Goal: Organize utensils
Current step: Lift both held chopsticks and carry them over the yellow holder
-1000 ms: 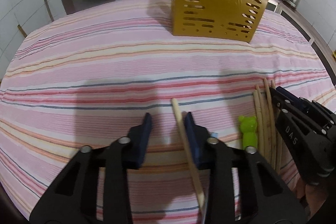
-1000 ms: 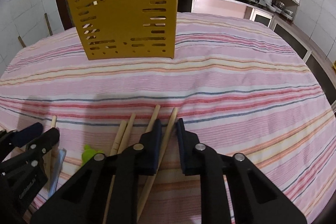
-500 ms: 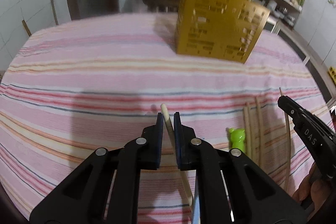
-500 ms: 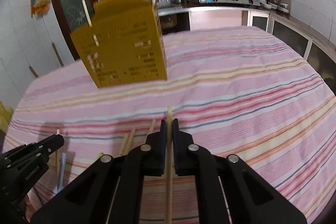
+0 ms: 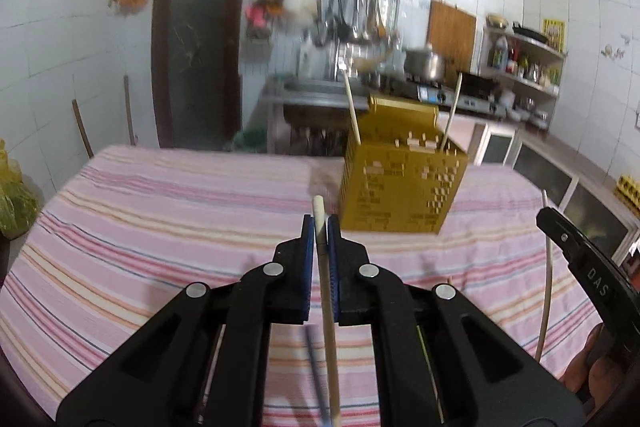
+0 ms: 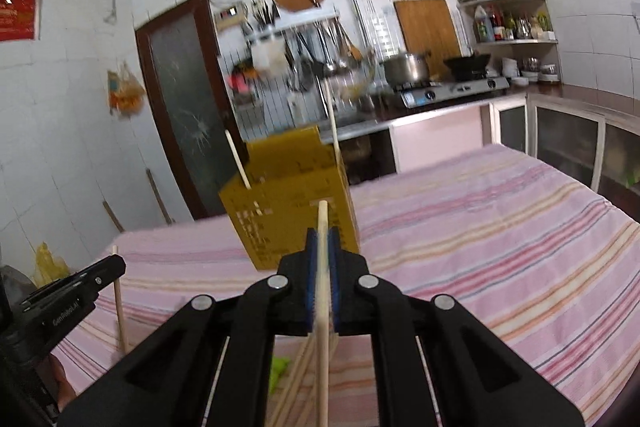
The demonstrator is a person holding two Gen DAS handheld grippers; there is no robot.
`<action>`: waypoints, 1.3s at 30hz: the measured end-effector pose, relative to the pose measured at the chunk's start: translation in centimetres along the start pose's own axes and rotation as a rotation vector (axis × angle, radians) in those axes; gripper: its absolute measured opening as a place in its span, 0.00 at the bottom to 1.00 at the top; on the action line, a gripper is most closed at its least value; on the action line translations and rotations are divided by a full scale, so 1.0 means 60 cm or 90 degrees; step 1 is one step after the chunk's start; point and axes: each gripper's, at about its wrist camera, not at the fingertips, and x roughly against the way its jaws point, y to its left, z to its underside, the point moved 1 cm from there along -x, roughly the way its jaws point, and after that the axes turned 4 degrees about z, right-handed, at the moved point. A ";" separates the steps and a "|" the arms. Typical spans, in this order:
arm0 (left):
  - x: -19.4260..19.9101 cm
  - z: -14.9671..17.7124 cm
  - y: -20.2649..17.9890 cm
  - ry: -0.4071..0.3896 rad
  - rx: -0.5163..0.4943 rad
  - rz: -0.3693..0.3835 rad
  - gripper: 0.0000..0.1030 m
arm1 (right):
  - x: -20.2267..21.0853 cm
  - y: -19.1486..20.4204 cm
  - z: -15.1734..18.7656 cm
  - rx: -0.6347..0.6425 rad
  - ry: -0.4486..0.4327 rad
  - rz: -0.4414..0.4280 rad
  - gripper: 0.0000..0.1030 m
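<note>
My left gripper (image 5: 320,227) is shut on a pale wooden chopstick (image 5: 326,291), lifted above the striped tablecloth (image 5: 160,227). My right gripper (image 6: 323,239) is shut on another wooden chopstick (image 6: 322,307), also lifted. The yellow perforated utensil holder (image 5: 400,187) stands on the table ahead, with two chopsticks sticking up out of it; it also shows in the right wrist view (image 6: 292,195). The right gripper shows at the right edge of the left wrist view (image 5: 588,267), and the left gripper at the left edge of the right wrist view (image 6: 68,303).
More chopsticks (image 6: 296,379) and a small green figure (image 6: 280,371) lie on the cloth below my right gripper. Something thin and blue (image 5: 316,367) lies below my left gripper. A kitchen counter with stove and pots (image 6: 440,87) stands behind the table.
Both grippers have closed on a chopstick each and risen off the cloth, tilting up so the views now face the holder and the kitchen wall.
</note>
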 end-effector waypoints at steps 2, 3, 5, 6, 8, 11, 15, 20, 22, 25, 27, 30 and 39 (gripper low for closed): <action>0.009 -0.006 0.002 -0.010 0.002 0.001 0.05 | 0.007 -0.002 -0.003 -0.006 -0.013 -0.003 0.06; 0.013 -0.008 0.003 -0.014 0.002 0.001 0.05 | 0.011 -0.003 -0.006 -0.009 -0.022 -0.006 0.06; 0.021 -0.012 0.006 -0.024 0.003 0.001 0.05 | 0.017 -0.002 -0.008 -0.007 -0.033 -0.006 0.06; 0.024 -0.012 0.008 -0.028 0.003 0.001 0.05 | 0.020 -0.001 -0.009 -0.004 -0.040 -0.008 0.06; 0.031 -0.015 0.009 -0.038 0.003 0.000 0.05 | 0.029 0.000 -0.011 -0.004 -0.055 -0.016 0.06; 0.042 -0.019 0.006 -0.056 -0.004 0.000 0.05 | 0.038 0.002 -0.016 0.005 -0.076 -0.015 0.06; 0.055 -0.025 -0.001 -0.078 -0.022 -0.003 0.05 | 0.045 0.002 -0.016 0.011 -0.087 -0.015 0.06; 0.066 -0.034 -0.010 -0.096 -0.031 -0.001 0.04 | 0.047 -0.004 -0.019 0.015 -0.090 -0.017 0.06; 0.067 -0.038 -0.011 -0.094 -0.030 0.006 0.04 | 0.048 -0.004 -0.019 0.013 -0.091 -0.018 0.06; 0.064 -0.041 -0.012 -0.085 -0.025 0.015 0.04 | 0.052 -0.004 -0.020 0.018 -0.093 -0.016 0.06; 0.063 -0.042 -0.011 -0.084 -0.023 0.014 0.04 | 0.058 -0.004 -0.021 0.026 -0.098 -0.013 0.06; 0.062 -0.041 -0.016 -0.085 -0.033 0.010 0.04 | 0.066 0.000 -0.024 0.044 -0.109 -0.003 0.06; 0.068 -0.054 -0.030 -0.104 -0.059 0.008 0.04 | 0.079 0.013 -0.051 0.072 -0.129 0.027 0.06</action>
